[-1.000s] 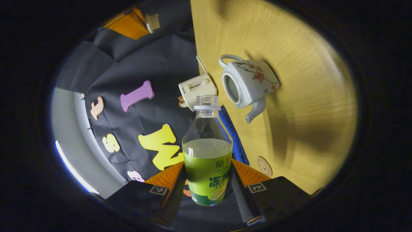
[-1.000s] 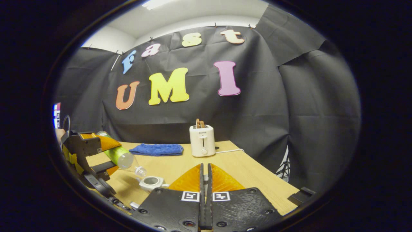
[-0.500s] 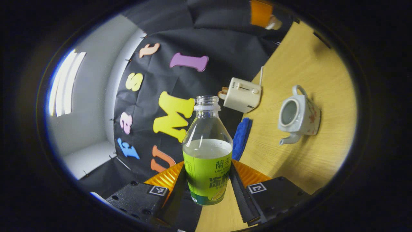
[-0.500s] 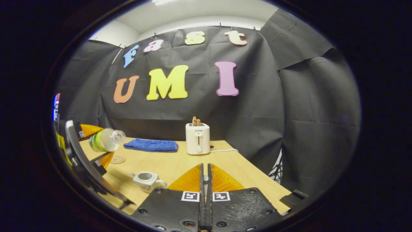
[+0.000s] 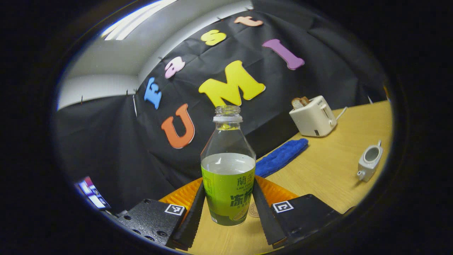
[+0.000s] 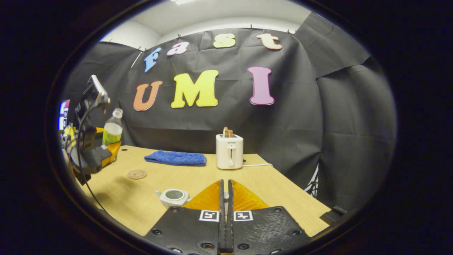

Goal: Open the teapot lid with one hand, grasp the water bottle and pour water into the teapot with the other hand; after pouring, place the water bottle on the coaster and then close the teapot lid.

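Observation:
A lidless plastic water bottle (image 5: 228, 159) with a green label stands upright in my left gripper (image 5: 228, 186), whose fingers press on both its sides. It is about half full. A round coaster (image 5: 252, 209) peeks out on the table just behind the bottle's base. The white flowered teapot (image 5: 368, 163) sits open on the table at the right, with no lid on it. In the right gripper view the bottle (image 6: 112, 130) hangs above the table's left end, left of the coaster (image 6: 137, 174). My right gripper (image 6: 225, 198) is shut above the teapot (image 6: 173, 196), with a pale sliver of the lid between its fingers.
A white toaster (image 6: 229, 151) with toast in it stands at the back of the wooden table (image 6: 269, 187), its cord running right. A folded blue cloth (image 6: 176, 158) lies to its left, behind the coaster.
The bottle has swung from tilted over the teapot to upright and has moved away to the left, toward the coaster. The right gripper has hardly moved.

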Available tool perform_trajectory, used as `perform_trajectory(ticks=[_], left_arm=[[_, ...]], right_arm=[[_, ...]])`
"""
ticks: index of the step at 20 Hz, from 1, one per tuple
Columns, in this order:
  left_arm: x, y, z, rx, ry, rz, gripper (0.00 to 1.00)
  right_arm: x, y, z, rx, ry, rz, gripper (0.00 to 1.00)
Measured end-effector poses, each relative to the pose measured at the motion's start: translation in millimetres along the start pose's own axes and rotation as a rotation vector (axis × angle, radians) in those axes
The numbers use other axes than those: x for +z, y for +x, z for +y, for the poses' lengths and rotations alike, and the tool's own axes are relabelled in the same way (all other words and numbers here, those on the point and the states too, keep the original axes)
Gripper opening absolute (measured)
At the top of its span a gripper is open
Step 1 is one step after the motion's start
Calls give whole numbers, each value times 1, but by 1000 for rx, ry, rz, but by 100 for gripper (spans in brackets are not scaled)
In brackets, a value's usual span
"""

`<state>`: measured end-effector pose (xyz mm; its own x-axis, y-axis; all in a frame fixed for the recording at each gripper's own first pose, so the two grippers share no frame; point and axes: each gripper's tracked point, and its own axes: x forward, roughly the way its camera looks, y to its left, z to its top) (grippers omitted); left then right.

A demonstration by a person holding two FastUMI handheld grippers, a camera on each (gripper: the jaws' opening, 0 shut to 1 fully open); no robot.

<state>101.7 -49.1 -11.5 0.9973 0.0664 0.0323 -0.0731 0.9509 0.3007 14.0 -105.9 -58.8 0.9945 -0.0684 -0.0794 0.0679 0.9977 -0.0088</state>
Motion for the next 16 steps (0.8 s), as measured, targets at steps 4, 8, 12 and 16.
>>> perform_trajectory(ticks=[4, 8, 12, 16], left_arm=[[-19, 25, 4, -84, -330, 80, 76], [-27, 44, -5, -143, -511, 86, 76], [-43, 59, -13, -152, -507, 108, 76], [-48, 77, -19, -148, -485, 110, 76]], right_arm=[[-10, 4, 7, 20, 18, 25, 0], [-18, 7, 11, 30, 13, 34, 0], [-26, 13, 14, 41, 25, 50, 0], [-31, 17, 15, 45, 26, 56, 0]])
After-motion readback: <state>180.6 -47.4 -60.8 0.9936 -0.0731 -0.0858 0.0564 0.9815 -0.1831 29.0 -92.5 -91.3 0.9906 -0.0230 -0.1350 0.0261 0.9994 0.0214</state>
